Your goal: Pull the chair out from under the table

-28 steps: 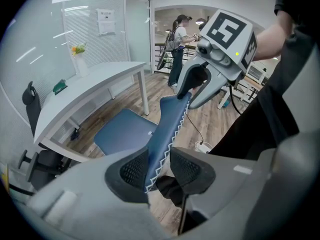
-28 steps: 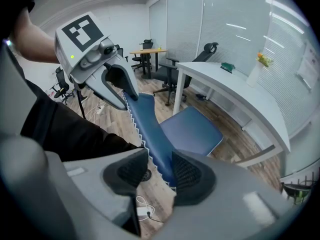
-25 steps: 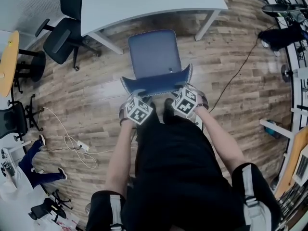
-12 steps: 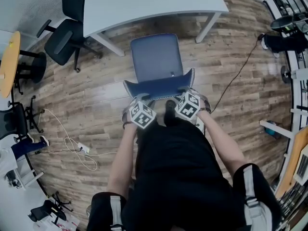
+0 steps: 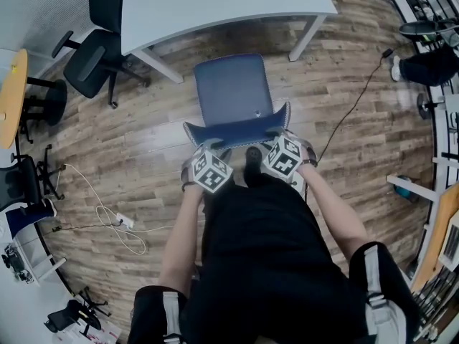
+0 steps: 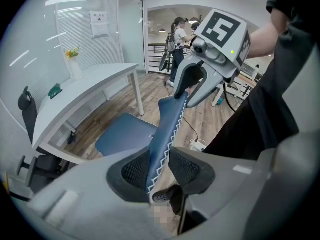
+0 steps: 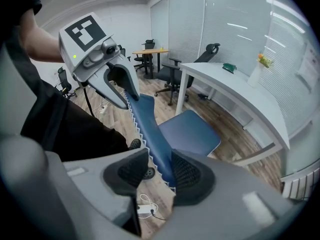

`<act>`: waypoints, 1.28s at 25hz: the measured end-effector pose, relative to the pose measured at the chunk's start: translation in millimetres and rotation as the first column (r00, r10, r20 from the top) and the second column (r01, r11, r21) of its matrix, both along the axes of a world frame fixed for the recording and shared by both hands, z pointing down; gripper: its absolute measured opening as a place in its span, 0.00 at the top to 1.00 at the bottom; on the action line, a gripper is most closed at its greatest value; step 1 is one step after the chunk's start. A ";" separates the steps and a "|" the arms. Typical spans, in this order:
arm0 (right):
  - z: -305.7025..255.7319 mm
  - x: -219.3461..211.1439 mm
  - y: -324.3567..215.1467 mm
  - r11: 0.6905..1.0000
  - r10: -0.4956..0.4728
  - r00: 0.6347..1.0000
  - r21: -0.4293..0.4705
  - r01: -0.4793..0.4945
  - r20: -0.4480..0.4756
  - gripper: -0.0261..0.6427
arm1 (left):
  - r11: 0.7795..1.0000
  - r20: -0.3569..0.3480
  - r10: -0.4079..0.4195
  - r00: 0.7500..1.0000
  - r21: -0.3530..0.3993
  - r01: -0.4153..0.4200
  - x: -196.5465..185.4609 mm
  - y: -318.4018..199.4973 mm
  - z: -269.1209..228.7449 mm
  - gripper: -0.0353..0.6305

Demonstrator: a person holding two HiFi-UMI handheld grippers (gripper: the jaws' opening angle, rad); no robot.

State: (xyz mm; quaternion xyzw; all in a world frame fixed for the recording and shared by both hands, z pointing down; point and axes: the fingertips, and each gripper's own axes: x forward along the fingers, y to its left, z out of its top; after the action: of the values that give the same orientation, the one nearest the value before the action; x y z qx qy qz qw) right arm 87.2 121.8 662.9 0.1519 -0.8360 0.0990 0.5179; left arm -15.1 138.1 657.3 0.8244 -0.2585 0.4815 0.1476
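The blue chair (image 5: 233, 92) stands on the wood floor just in front of the white table (image 5: 215, 2), its seat out from under the tabletop. Both grippers hold the top edge of its backrest (image 5: 237, 129). My left gripper (image 5: 208, 147) is at the left end; its jaws have just been closing, and in the left gripper view (image 6: 159, 166) the backrest (image 6: 167, 129) is pinched between the pads. My right gripper (image 5: 276, 137) is at the right end, and in its own view (image 7: 159, 171) it is shut on the backrest (image 7: 150, 129).
A black office chair (image 5: 93, 56) stands at the table's left end. One white table leg (image 5: 307, 36) slants down to the right of the seat. A white cable (image 5: 107, 217) lies on the floor at left, a black cable (image 5: 351, 113) at right. The person stands directly behind the backrest.
The chair has slid slightly toward the person, away from the table. Both grippers have come back with the backrest still between their jaws.
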 end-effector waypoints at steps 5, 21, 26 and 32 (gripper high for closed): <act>-0.2 2.6 8.4 1.000 0.003 1.000 -0.006 -0.003 0.008 0.74 | 1.000 -0.004 0.002 1.000 -0.004 -0.002 3.2 7.6 -0.4 0.75; -0.7 8.4 31.3 1.000 0.001 1.000 -0.026 -0.001 0.004 0.74 | 1.000 -0.004 0.013 1.000 -0.023 -0.013 8.9 31.5 0.0 0.76; -0.6 10.1 36.4 0.999 0.001 1.000 -0.037 0.000 0.004 0.74 | 1.000 -0.003 0.017 1.000 -0.026 -0.017 10.6 35.4 -0.4 0.76; -1.0 11.1 42.3 0.999 -0.006 1.000 -0.042 0.007 0.009 0.74 | 0.999 -0.004 0.022 1.000 -0.036 -0.022 11.7 42.5 0.1 0.76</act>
State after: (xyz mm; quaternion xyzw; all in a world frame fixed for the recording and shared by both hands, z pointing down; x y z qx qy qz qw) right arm 98.3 164.1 661.9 0.1380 -0.8364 0.1153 0.5177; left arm -3.4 180.6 657.4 0.8252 -0.2405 0.4862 0.1576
